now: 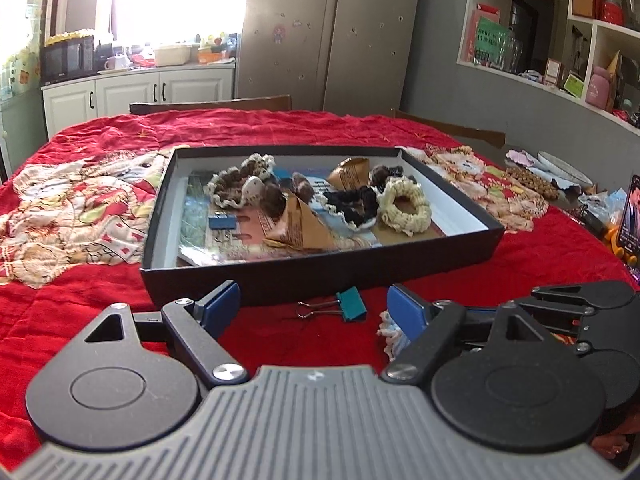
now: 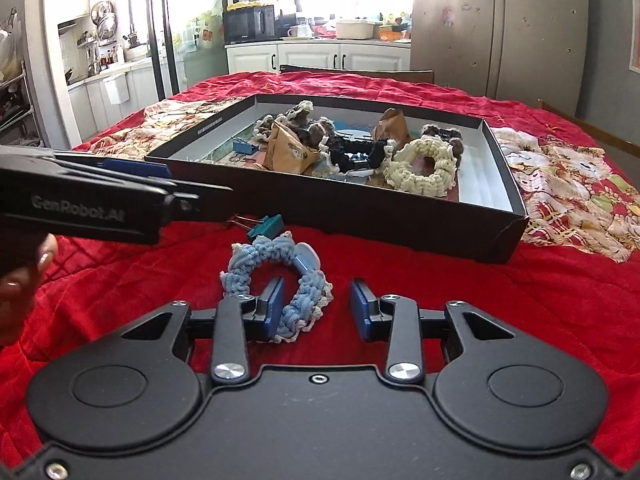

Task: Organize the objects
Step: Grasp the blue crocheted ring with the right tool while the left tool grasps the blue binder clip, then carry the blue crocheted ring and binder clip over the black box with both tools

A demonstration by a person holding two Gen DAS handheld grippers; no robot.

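Note:
A black shallow box (image 1: 256,284) (image 2: 400,224) sits mid-table on the red cloth, holding several scrunchies, brown paper packets and a blue binder clip (image 1: 220,222). In front of it lies a teal binder clip (image 1: 352,304) (image 2: 269,226), just ahead of my left gripper (image 1: 314,308), whose jaws stand wide open over bare cloth. A blue crochet scrunchie (image 2: 308,300) (image 1: 389,332) lies nearer me. My right gripper (image 2: 318,310) straddles its right band: the left finger is inside the ring, the right pad stands apart from the yarn. The left gripper (image 2: 180,184) also shows from the side.
A person's hand (image 2: 20,276) holds the left gripper. A patchwork cloth (image 1: 72,208) (image 2: 572,196) flanks the box. A phone (image 1: 630,216), a plate (image 1: 564,168) and small clutter crowd the table's right edge. Chair backs (image 1: 208,102) stand behind the table.

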